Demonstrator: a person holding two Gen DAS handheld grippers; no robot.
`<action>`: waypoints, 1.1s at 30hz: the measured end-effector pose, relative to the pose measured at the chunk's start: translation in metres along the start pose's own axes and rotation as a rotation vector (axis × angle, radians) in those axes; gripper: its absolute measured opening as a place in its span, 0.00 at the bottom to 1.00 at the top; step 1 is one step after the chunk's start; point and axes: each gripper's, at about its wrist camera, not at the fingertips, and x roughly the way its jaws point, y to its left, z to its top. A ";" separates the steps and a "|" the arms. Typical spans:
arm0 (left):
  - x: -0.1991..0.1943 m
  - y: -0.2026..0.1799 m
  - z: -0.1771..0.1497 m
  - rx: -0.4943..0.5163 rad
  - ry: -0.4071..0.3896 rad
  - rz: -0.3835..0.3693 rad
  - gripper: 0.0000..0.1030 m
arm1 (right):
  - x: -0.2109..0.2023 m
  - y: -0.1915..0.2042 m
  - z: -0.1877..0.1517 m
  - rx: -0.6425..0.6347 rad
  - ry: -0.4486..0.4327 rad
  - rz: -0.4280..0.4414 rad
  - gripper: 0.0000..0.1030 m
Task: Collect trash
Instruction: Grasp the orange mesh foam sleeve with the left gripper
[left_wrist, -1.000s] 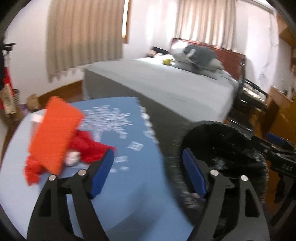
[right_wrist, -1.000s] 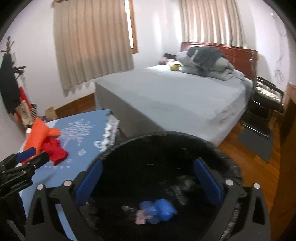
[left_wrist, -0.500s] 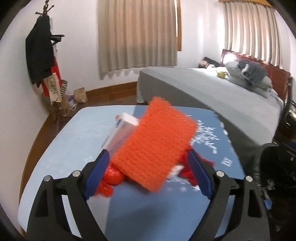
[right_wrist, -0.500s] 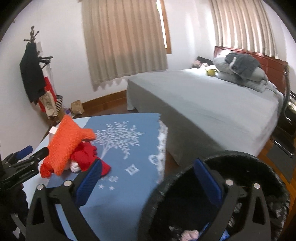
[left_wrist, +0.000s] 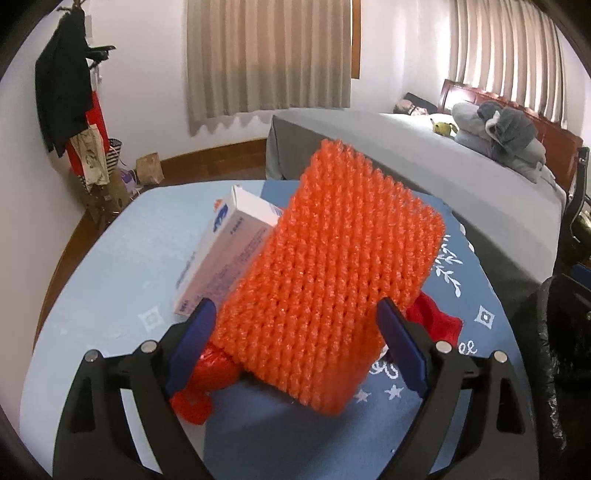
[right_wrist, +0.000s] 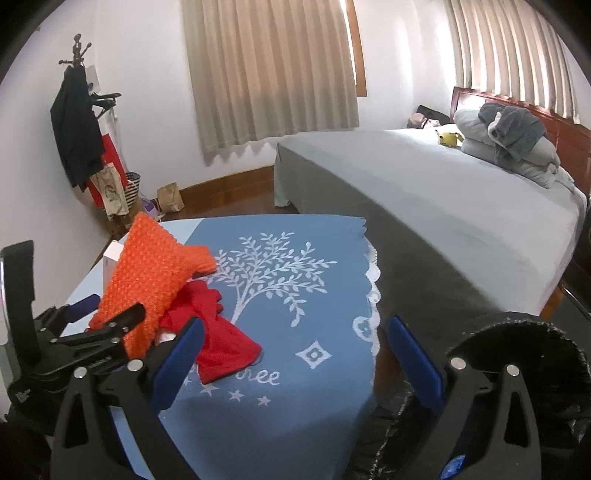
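An orange bubbly foam sheet (left_wrist: 332, 266) leans on a white carton (left_wrist: 229, 254) and on red crumpled wrapping (left_wrist: 432, 317) on the blue table (left_wrist: 122, 258). My left gripper (left_wrist: 295, 347) has its jaws opening, and the sheet's near end lies between the blue pads without being pinched. In the right wrist view the same orange sheet (right_wrist: 155, 273), the red wrapping (right_wrist: 218, 332) and the left gripper (right_wrist: 107, 310) sit at the left. My right gripper (right_wrist: 295, 354) hangs open over the tablecloth (right_wrist: 295, 295) with nothing between its fingers.
A bin lined with a black bag (right_wrist: 517, 369) stands at the table's right edge, also the black bag (left_wrist: 561, 350) low right. Beyond the table is a grey bed (right_wrist: 424, 192). A coat stand (right_wrist: 77, 122) and paper bags stand by the far left wall.
Both views swung left, from over the black bin to the table. The left gripper closed in on the orange sheet, which now lies between its wider-spread fingers. The bin slid to the right edge.
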 end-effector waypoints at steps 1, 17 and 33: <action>0.002 0.001 -0.001 0.000 0.000 0.000 0.84 | 0.001 0.001 -0.001 0.000 0.003 0.000 0.94; -0.013 -0.003 -0.019 -0.028 0.002 -0.088 0.06 | 0.002 0.001 -0.003 0.004 0.011 -0.001 0.94; 0.000 -0.018 -0.007 0.008 0.004 -0.109 0.78 | 0.005 -0.006 -0.005 0.008 0.017 -0.012 0.94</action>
